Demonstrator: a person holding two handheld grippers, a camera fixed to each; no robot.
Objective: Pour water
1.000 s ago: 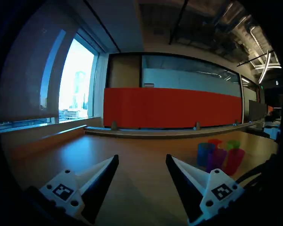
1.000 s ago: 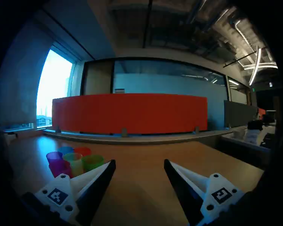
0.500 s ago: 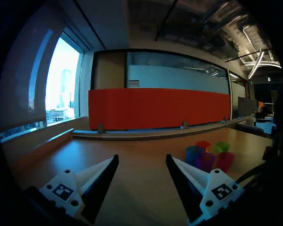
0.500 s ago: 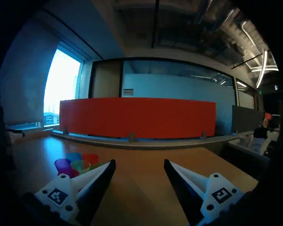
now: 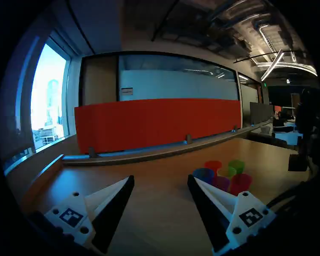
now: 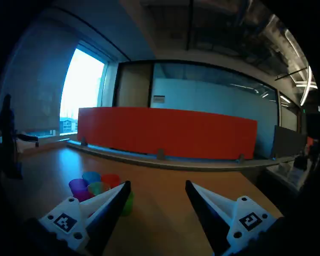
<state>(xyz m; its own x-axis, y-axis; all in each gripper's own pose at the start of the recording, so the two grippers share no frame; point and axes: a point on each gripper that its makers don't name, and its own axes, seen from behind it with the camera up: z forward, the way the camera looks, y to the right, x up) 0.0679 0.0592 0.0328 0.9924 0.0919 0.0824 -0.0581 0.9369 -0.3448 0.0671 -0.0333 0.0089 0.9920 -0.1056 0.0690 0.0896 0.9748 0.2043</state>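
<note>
Several coloured plastic cups stand in a tight cluster on the wooden table (image 5: 160, 200). In the left gripper view I pick out a blue cup (image 5: 202, 173), a red cup (image 5: 213, 165), a green cup (image 5: 236, 165) and a pink cup (image 5: 241, 182), just right of and beyond my right finger. My left gripper (image 5: 160, 181) is open and holds nothing. In the right gripper view the purple cup (image 6: 79, 187), blue cup (image 6: 91, 177) and red cup (image 6: 110, 179) sit behind my left finger. My right gripper (image 6: 157, 184) is open and holds nothing. No water vessel can be made out.
A long red partition (image 5: 160, 121) runs along the table's far edge, with a glass wall behind it. A bright window (image 6: 81, 96) lies to the left. Dark objects (image 5: 297, 162) stand at the table's right end, and a dark stand (image 6: 6, 141) at its left.
Both views have swung and tilted down slightly. The cups drifted left in the left gripper view and right in the right gripper view. Both grippers stayed open.
</note>
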